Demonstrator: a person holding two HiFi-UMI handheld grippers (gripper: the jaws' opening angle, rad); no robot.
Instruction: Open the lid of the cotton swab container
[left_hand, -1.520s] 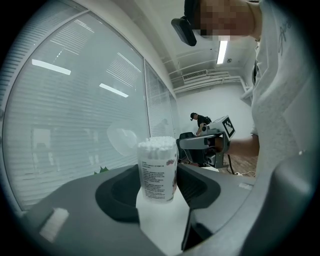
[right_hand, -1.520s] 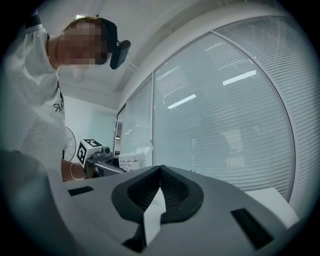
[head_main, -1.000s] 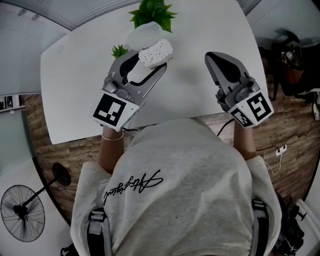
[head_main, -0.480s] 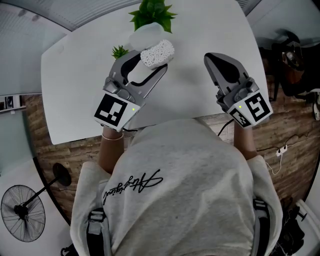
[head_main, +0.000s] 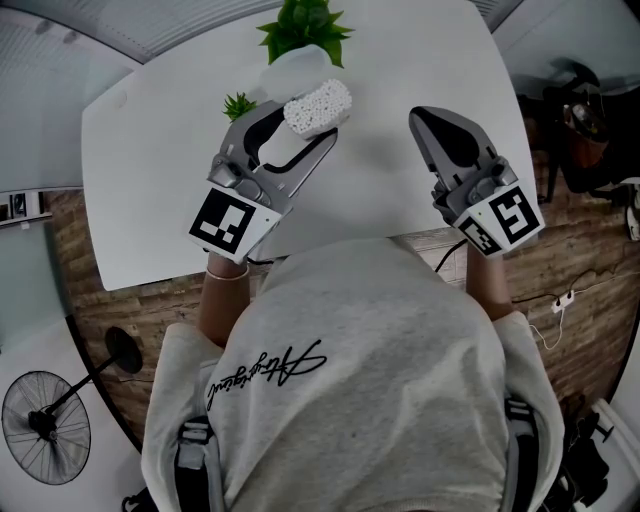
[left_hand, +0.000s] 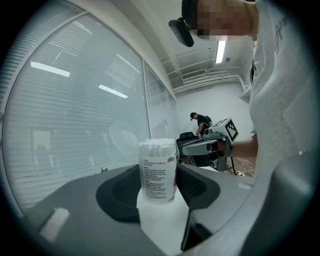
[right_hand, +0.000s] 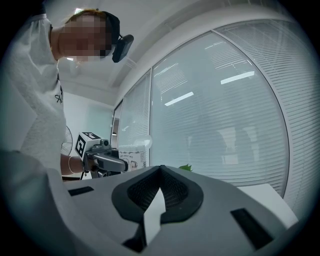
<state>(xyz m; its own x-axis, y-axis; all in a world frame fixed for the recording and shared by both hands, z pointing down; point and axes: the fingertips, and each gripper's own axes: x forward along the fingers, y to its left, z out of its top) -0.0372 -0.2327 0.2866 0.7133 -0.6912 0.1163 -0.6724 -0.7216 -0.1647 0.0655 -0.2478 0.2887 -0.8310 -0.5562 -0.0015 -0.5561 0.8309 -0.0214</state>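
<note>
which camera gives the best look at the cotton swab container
The left gripper view: the cotton swab container stands upright between the jaws, label and swab tips clear. The head view shows only its swab-filled top from above; the right gripper view shows a small, distant piece of it.

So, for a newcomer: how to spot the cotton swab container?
Over the white table, find the left tool. The cotton swab container is the clear labelled tube it grips, packed with white swab tips, unlike the green plant behind.

Upright clear cotton swab container, lid open, in left claw
</note>
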